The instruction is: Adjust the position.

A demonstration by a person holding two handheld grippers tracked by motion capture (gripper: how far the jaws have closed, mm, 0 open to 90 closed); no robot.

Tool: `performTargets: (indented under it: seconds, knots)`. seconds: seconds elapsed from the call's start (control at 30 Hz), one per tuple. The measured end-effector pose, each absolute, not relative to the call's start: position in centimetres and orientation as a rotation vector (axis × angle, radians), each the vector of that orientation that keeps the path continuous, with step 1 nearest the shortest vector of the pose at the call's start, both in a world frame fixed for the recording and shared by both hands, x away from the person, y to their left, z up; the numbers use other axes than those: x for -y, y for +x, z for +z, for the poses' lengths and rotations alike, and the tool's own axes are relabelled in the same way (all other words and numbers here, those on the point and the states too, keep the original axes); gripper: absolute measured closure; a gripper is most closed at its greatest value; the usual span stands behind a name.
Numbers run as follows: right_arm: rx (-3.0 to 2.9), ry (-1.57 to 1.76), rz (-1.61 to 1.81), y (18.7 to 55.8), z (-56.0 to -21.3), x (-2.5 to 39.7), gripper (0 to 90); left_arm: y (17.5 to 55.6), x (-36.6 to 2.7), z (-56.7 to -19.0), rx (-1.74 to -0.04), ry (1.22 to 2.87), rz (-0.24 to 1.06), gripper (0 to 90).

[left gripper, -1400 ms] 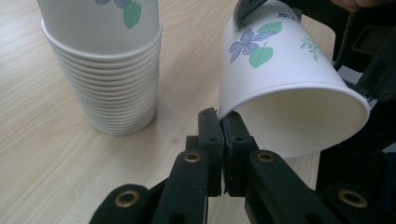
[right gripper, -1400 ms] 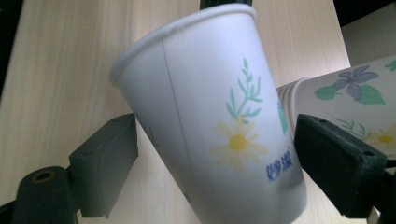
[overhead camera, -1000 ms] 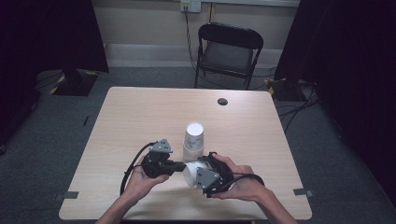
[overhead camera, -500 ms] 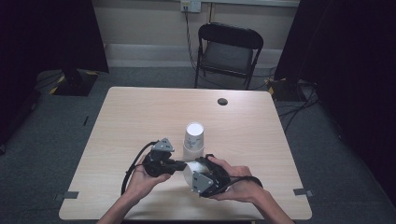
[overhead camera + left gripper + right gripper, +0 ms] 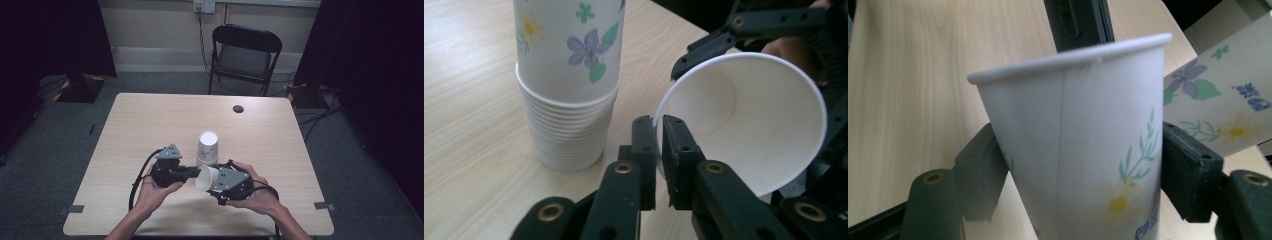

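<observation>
The right gripper holds a paper cup on its side, with its two jaws pressed on the cup's wall, one on each side; in the right gripper view the cup sits snug between them. The left gripper has now come right up to the cup's open mouth; half a second ago it sat a little back from it. In the left gripper view its jaws are almost shut, with the thin rim caught between them, one jaw inside the cup and one outside. So both grippers have the cup now, low over the table, just in front of the stack of upside-down cups; the stack stands just beside it, not touching. This looks like a hand-over; next the right gripper can likely let go.
</observation>
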State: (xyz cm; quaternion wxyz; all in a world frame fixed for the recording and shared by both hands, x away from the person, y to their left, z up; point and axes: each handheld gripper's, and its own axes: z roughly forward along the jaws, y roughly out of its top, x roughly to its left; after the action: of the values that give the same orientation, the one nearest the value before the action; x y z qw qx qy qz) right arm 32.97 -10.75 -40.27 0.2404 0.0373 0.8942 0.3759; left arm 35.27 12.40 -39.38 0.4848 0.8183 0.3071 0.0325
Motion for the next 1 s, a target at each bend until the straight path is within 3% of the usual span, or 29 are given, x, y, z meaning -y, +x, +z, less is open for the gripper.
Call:
performTargets:
  seconds: [0.53,0.73,0.93,1.0]
  knots:
    - [-2.454,0.129,1.019,32.97,-40.88,10.2,23.4,35.37,-12.26,-38.97,-0.734,1.998,0.035,88.4]
    - [-2.446,0.111,1.01,32.62,-40.86,9.83,25.7,35.42,-12.22,-39.01,-0.737,2.008,0.043,88.2]
    - [-2.436,0.159,1.094,32.69,-40.62,10.38,29.0,35.32,-12.43,-38.86,-0.734,1.959,0.058,85.9]
    - [-2.434,0.194,1.109,32.79,-40.69,10.69,29.2,35.34,-12.6,-38.77,-0.741,1.946,0.073,81.1]
